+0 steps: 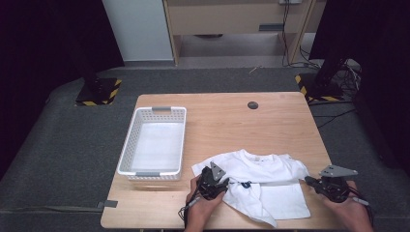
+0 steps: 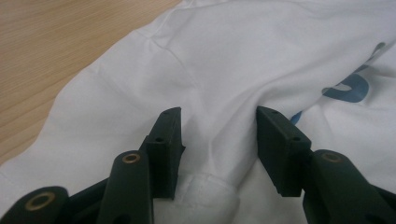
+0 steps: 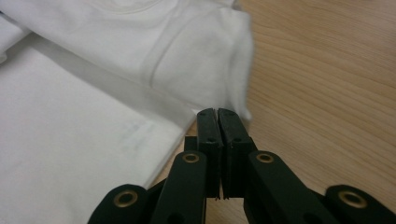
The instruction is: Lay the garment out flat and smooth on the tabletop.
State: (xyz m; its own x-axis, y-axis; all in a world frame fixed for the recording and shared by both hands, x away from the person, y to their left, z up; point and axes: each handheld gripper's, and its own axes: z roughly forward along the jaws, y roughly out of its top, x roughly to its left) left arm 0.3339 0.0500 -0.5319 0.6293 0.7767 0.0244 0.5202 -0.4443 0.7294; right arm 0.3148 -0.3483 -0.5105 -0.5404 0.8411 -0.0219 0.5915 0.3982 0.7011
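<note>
White T-shirt [image 1: 261,181] lying partly folded on near right part of wooden counter [image 1: 227,121]. Left gripper [image 1: 216,182] at shirt's left edge, fingers [image 2: 166,140] apart with bunched cloth between. Right gripper [image 1: 313,184] at shirt's right edge, fingers [image 3: 208,135] pressed together, pinching sleeve edge. White basket [image 1: 153,142] sitting far left.

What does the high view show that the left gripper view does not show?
The high view alone takes in the white basket on the table's left part, the dark round cap near the far edge, the right gripper at the shirt's right sleeve, both of the person's hands, and the floor beyond. The left gripper view alone shows, up close, that the left gripper has its jaws apart with a ridge of cloth rising between them, and the blue print clearly. Both show the white T-shirt and the wooden table.
</note>
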